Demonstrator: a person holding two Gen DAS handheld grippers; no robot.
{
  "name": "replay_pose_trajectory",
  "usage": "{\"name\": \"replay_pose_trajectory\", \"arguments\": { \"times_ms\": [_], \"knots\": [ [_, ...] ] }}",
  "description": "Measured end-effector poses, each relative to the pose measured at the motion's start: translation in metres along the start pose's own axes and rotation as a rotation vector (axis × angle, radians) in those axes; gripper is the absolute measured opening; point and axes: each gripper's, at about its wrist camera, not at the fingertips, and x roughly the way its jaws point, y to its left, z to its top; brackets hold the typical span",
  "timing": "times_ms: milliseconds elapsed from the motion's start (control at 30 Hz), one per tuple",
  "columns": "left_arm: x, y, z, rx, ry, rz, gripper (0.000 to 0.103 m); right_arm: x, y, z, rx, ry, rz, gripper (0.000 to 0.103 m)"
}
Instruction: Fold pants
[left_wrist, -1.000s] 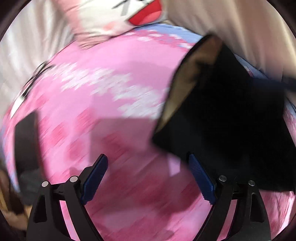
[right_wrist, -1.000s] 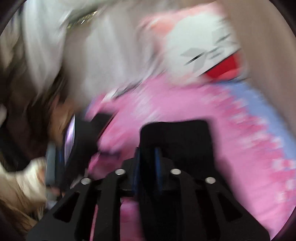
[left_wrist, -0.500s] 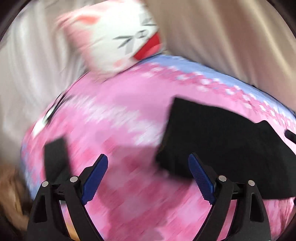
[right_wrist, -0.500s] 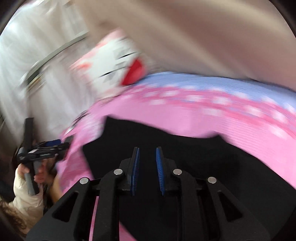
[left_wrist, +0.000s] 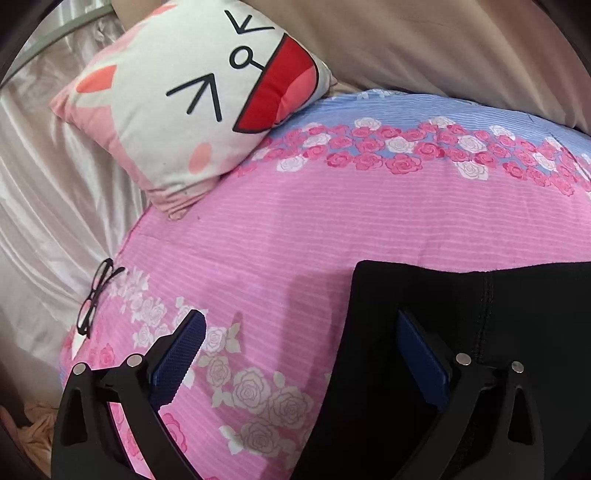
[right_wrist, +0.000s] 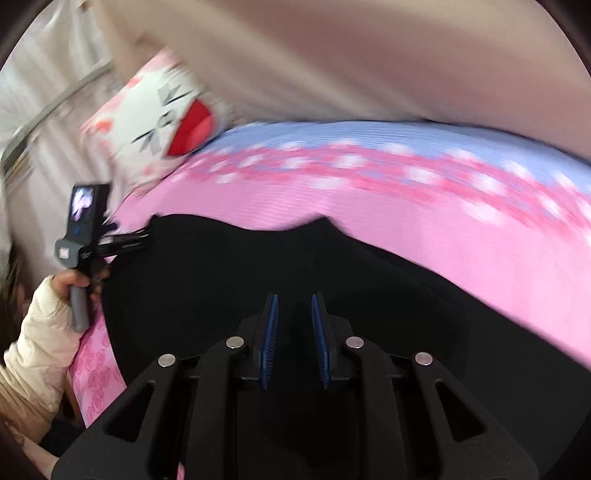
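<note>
The pants (left_wrist: 461, 350) are lying flat on the pink bedspread (left_wrist: 295, 240), spread dark across its near side, well apart from the cat pillow (left_wrist: 192, 96) and the glasses (left_wrist: 94, 299) at the bed's left edge.

The left gripper (left_wrist: 299, 354) is hovering with its jaws wide apart; its left finger is sitting over bare bedspread and its right finger over the pants' left edge, so it is holding nothing. The right gripper (right_wrist: 293, 339) is hanging over the middle of the pants (right_wrist: 258, 280) with its 2 fingers a narrow gap apart and no cloth visibly between them; that view is blurring with motion.

Judging from this, the step in hand is taking hold for a fold. To do it well, each gripper should be pinching a single clean edge, both at matching points, lifting together and laying the cloth over without dragging the bedspread. Grabbing bedspread along with cloth is the main risk.
</note>
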Motion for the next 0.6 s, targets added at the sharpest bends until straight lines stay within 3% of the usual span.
{"name": "replay_pose_trajectory", "arguments": {
  "times_ms": [33, 67, 100, 133, 200, 300, 333, 367, 433, 600],
  "knots": [
    [0.000, 0.001, -0.001, -0.012, -0.001, -0.004, 0.098, 0.021, -0.004, 0.009, -0.033, 0.029, -0.078, 0.023],
    [0.005, 0.004, -0.001, -0.023, 0.000, -0.011, 0.098, 0.034, -0.014, 0.019, -0.048, 0.008, -0.075, 0.021],
    [0.006, 0.006, 0.000, -0.036, 0.001, -0.016, 0.098, 0.038, -0.030, 0.032, 0.017, 0.008, -0.017, 0.020],
    [0.007, 0.005, -0.001, -0.043, 0.003, -0.019, 0.098, 0.036, -0.042, 0.040, 0.066, 0.000, -0.012, 0.008],
    [0.003, 0.004, -0.001, -0.035, 0.000, -0.007, 0.098, 0.011, -0.056, 0.049, 0.090, -0.062, -0.127, 0.013],
    [-0.032, 0.003, -0.004, 0.003, -0.072, 0.033, 0.096, -0.055, -0.075, 0.031, 0.098, -0.170, -0.156, 0.014],
    [-0.055, 0.001, -0.004, 0.017, -0.120, 0.038, 0.096, -0.086, -0.086, 0.014, 0.105, -0.205, -0.192, 0.024],
    [-0.068, -0.003, -0.003, 0.028, -0.141, 0.024, 0.096, -0.107, -0.097, -0.002, 0.111, -0.227, -0.224, 0.046],
    [-0.092, -0.016, 0.002, 0.049, -0.150, -0.028, 0.097, -0.152, -0.118, -0.038, 0.135, -0.276, -0.337, 0.074],
    [-0.126, -0.099, 0.015, 0.114, -0.131, -0.224, 0.097, -0.230, -0.168, -0.127, 0.251, -0.252, -0.579, 0.073]
  ]
}}
